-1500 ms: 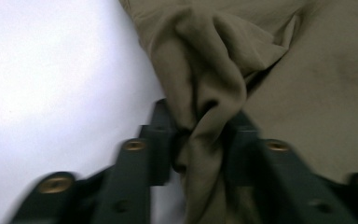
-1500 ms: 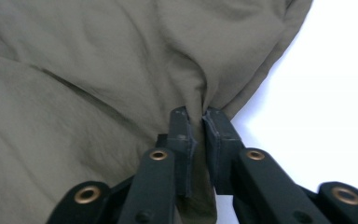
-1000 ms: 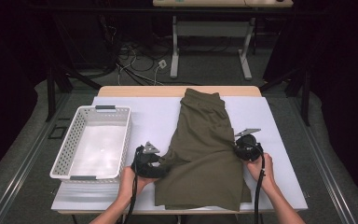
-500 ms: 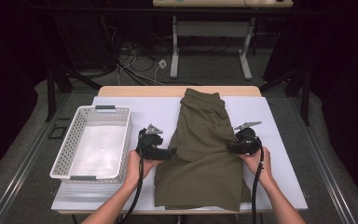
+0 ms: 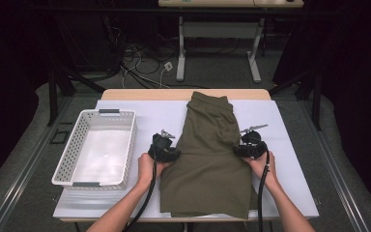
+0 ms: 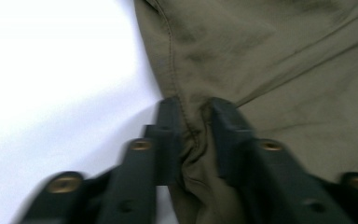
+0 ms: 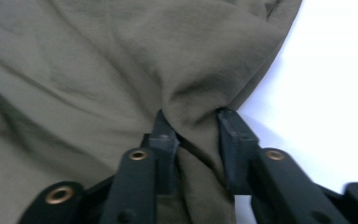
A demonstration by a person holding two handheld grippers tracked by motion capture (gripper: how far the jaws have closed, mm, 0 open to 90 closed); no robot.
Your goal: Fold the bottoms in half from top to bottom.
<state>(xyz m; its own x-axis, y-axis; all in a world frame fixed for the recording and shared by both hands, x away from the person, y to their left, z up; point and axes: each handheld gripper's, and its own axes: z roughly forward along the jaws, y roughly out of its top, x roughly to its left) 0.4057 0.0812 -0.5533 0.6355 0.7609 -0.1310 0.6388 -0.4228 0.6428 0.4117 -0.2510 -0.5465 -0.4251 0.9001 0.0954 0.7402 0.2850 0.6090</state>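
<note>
The worktop [image 5: 290, 145] carries a white sheet, and on it lies an olive-green garment [image 5: 207, 159], folded into a long strip. Its long axis runs straight away from the person, the narrower end pointing to the far edge and the wider end lying at the near edge.

The garment lies between the two tools. The left hand-held gripper [image 5: 176, 153] sits at its left edge, about midway along the length; its jaws have just been closing and now pinch a bunched fold of the seamed edge [image 6: 191, 135]. The right hand-held gripper [image 5: 235, 150] sits straight across at the right edge; its jaws have also just been closing and clamp a raised pucker of cloth [image 7: 193, 121].

A white basket [image 5: 96, 147] stands just outside the left hand-held gripper, its long side parallel to the garment.
</note>
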